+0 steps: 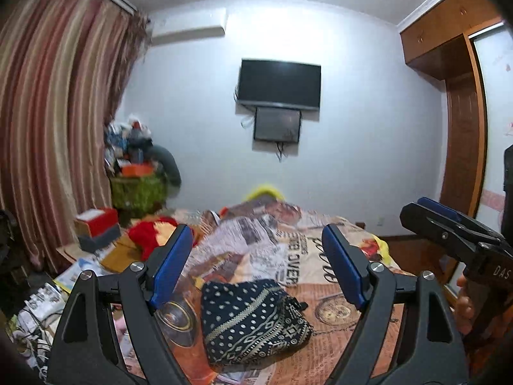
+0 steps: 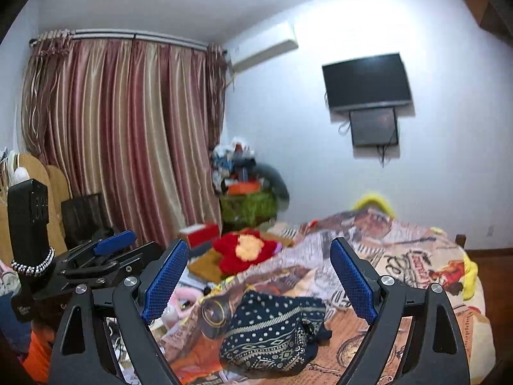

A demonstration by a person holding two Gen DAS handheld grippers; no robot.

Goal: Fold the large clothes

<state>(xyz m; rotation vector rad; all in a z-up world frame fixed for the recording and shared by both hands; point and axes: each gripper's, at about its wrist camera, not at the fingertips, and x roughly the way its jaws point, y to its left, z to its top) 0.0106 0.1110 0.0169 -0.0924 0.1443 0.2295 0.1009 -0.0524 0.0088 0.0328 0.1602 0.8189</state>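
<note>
A dark navy garment with white dots and patterned bands [image 1: 253, 320] lies folded in a compact bundle on the bed's printed cover [image 1: 307, 256]. It also shows in the right wrist view [image 2: 275, 333]. My left gripper [image 1: 256, 269] is open and empty, raised above the garment. My right gripper [image 2: 259, 279] is open and empty, also above it. The right gripper shows at the right edge of the left wrist view [image 1: 449, 224]; the left gripper shows at the left of the right wrist view [image 2: 105, 250].
A red and yellow plush [image 2: 247, 250] and boxes [image 1: 96, 227] lie left of the bed. A cluttered green basket [image 1: 138, 189] stands by the striped curtain [image 1: 57, 128]. A TV [image 1: 279, 86] hangs on the wall. A wooden wardrobe [image 1: 461, 96] stands on the right.
</note>
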